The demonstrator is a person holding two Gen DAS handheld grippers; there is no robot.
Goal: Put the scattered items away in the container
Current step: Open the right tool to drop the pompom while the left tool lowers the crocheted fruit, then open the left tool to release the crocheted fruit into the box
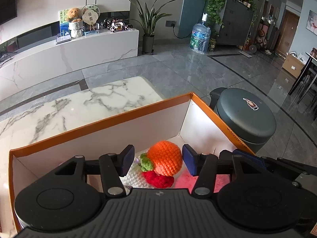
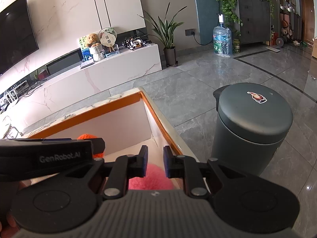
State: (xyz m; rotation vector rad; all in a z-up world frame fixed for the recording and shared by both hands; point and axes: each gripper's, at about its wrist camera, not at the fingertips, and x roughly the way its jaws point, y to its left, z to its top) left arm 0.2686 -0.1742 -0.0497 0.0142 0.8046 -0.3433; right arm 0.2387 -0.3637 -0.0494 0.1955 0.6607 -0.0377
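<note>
The left tool (image 1: 157,161) hangs over the orange-rimmed box (image 1: 99,125) with its jaws spread wide, gripping nothing. Between them, on the box floor, a crocheted orange (image 1: 166,158) rests against a green-topped red strawberry (image 1: 158,179); the orange is round, without a long axis. The right tool (image 2: 155,161), jaws narrowly apart and empty, hovers above a pink fuzzy item (image 2: 150,179) by the box's right wall. The box sits at the marble worktop's (image 1: 79,107) right edge. Beyond: grey tile floor (image 1: 178,67), a grey bin (image 1: 245,117).
</note>
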